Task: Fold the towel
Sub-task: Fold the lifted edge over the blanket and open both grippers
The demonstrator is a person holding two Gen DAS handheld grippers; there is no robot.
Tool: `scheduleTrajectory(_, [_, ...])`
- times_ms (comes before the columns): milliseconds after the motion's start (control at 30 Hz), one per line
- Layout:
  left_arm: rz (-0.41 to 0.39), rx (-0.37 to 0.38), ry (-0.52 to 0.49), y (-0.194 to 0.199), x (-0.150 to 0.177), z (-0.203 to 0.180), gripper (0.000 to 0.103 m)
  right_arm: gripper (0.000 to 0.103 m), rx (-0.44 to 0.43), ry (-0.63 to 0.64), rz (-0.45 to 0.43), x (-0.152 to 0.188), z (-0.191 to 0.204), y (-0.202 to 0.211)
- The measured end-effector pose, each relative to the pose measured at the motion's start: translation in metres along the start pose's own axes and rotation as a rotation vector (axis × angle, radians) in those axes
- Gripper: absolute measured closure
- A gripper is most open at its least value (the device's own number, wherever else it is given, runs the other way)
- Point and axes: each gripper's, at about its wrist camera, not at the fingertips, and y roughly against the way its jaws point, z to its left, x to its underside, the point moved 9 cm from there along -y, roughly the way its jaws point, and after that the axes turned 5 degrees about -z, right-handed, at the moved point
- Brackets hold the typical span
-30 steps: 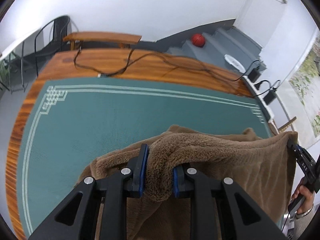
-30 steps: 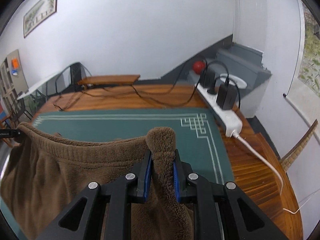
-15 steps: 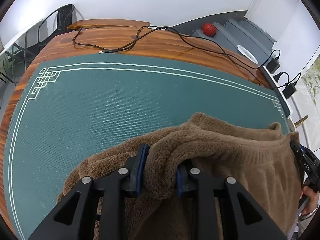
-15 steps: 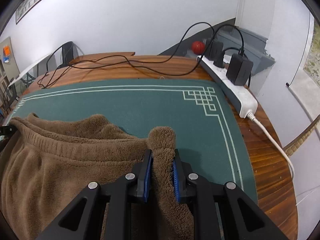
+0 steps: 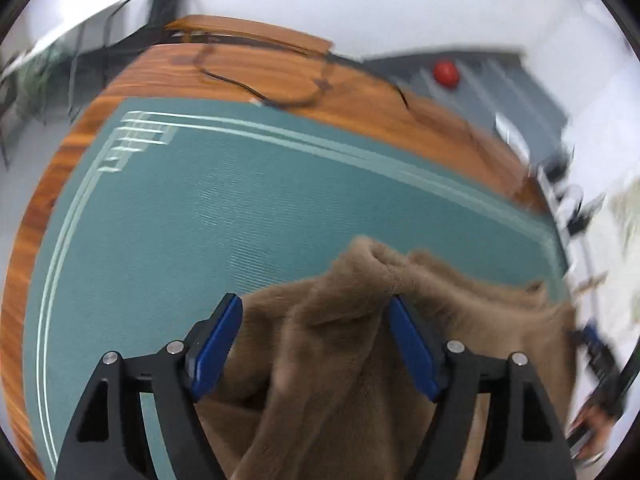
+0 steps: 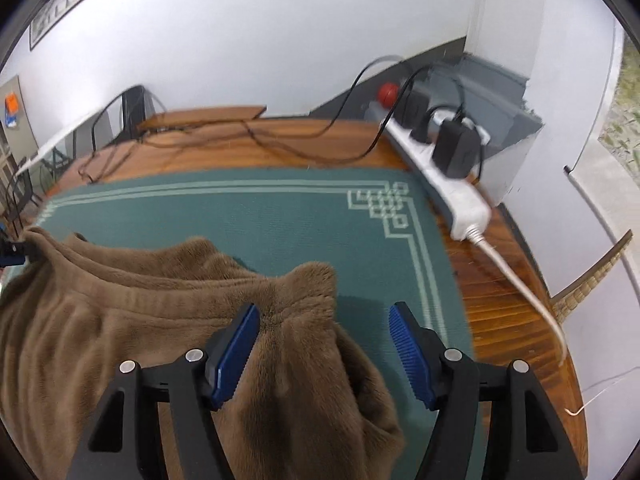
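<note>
With both grippers clamped on towel corners half a second ago, now released: left gripper (image 5: 316, 340) and right gripper (image 6: 324, 340) spread wide. Brown towel (image 6: 160, 320) dropped on near half of green mat (image 6: 260, 220). Fold laid; check edge alignment.

— White walls (image 6: 260, 32); framed picture (image 6: 64, 0) high at left; grey steps (image 6: 492, 80) with a red ball (image 6: 389, 91).

— Wooden table (image 6: 248, 152) under a green mat (image 6: 248, 216); white power strip (image 6: 440, 176) along its right edge.

Brown fleecy towel (image 6: 132, 320) lies bunched, its edge ridged, on green mat (image 6: 260, 216).
</note>
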Motion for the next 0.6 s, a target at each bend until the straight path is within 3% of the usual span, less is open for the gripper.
scheduleTrajectory(167, [-0.016, 0.022, -0.095, 0.019, 0.02, -0.027, 0.023, 0.03, -0.062, 0.021, -0.043, -0.005, 0.019, 0.028])
scheduleTrajectory(267, [-0.024, 0.035, -0.158, 0.03, 0.033, -0.045, 0.022, 0.03, -0.107, 0.081, -0.023, 0.003, 0.046, 0.028])
scheduleTrajectory(433, [0.051, -0.017, -0.245, -0.008, 0.06, -0.065, 0.022, 0.03, -0.148, 0.111, 0.07, 0.017, 0.07, -0.006])
scheduleTrajectory(600, [0.089, -0.066, -0.236, -0.04, 0.066, -0.053, 0.022, 0.029, -0.115, 0.103, 0.174, 0.035, 0.062, -0.042])
